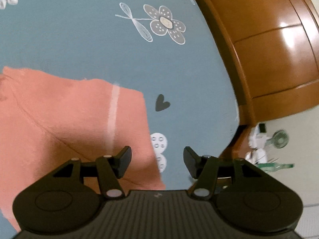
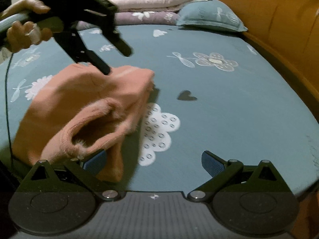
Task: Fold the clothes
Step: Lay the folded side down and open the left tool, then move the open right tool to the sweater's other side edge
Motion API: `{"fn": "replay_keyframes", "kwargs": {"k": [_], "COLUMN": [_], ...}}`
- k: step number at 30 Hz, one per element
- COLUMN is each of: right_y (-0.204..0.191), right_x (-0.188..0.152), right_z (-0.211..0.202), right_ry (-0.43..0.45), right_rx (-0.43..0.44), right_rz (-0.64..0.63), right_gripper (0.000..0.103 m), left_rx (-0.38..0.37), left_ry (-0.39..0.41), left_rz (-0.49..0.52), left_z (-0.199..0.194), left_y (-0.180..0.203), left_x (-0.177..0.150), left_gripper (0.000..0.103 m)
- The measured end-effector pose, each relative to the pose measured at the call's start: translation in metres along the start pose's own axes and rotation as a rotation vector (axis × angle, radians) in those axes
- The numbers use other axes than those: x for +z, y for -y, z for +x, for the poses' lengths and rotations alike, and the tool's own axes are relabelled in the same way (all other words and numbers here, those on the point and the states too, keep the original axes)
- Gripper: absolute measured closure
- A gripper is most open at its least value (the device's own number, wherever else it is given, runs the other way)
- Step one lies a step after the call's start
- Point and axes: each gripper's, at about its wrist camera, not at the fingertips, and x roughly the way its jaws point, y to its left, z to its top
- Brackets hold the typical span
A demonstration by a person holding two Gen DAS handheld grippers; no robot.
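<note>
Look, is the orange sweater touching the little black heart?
Apart. The right wrist view shows bare blue sheet between the orange sweater and the black heart; the left wrist view agrees.

Orange garment runs off the frame left of the left jaws, and its lower part is hidden behind the gripper body. Small white and green clutter right of those jaws is too blurred to identify. In the right wrist view, the left gripper is motion-smeared; garment contact unclear.
</note>
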Motion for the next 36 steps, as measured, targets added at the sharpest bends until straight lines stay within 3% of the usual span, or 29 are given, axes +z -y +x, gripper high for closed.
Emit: {"fn": "replay_keyframes", "kwargs": {"k": [3, 5, 7, 12, 18, 23, 24, 26, 27, 36], "right_y": [0.009, 0.015, 0.021, 0.027, 0.036, 0.043, 0.042, 0.04, 0.039, 0.02], "right_x": [-0.005, -0.007, -0.008, -0.004, 0.028, 0.069, 0.077, 0.087, 0.092, 0.117], "right_z": [-0.006, -0.01, -0.013, -0.013, 0.023, 0.085, 0.098, 0.119, 0.128, 0.149], "right_ry": [0.001, 0.011, 0.018, 0.066, 0.12, 0.094, 0.078, 0.051, 0.039, 0.004], "right_rx": [0.01, 0.046, 0.103, 0.242, 0.355, 0.402, 0.393, 0.402, 0.411, 0.382], "right_rz": [0.041, 0.088, 0.154, 0.302, 0.385, 0.366, 0.351, 0.335, 0.329, 0.196], "right_gripper": [0.0, 0.006, 0.027, 0.03, 0.03, 0.046, 0.051, 0.07, 0.088, 0.088], "left_rx": [0.066, 0.139, 0.2, 0.23, 0.248, 0.227, 0.225, 0.227, 0.235, 0.267], "left_ry": [0.035, 0.077, 0.11, 0.163, 0.183, 0.245, 0.255, 0.27, 0.273, 0.319], "left_rz": [0.119, 0.225, 0.292, 0.348, 0.339, 0.318, 0.313, 0.308, 0.304, 0.206], "left_z": [-0.008, -0.016, -0.022, -0.044, -0.048, -0.046, -0.046, -0.046, -0.045, -0.057], "left_y": [0.005, 0.01, 0.01, -0.012, -0.035, -0.04, -0.039, -0.039, -0.039, -0.053], "left_x": [-0.01, -0.02, -0.029, -0.05, -0.077, -0.09, -0.092, -0.097, -0.099, -0.113], "left_gripper": [0.043, 0.041, 0.04, 0.039, 0.037, 0.032, 0.031, 0.031, 0.031, 0.03]}}
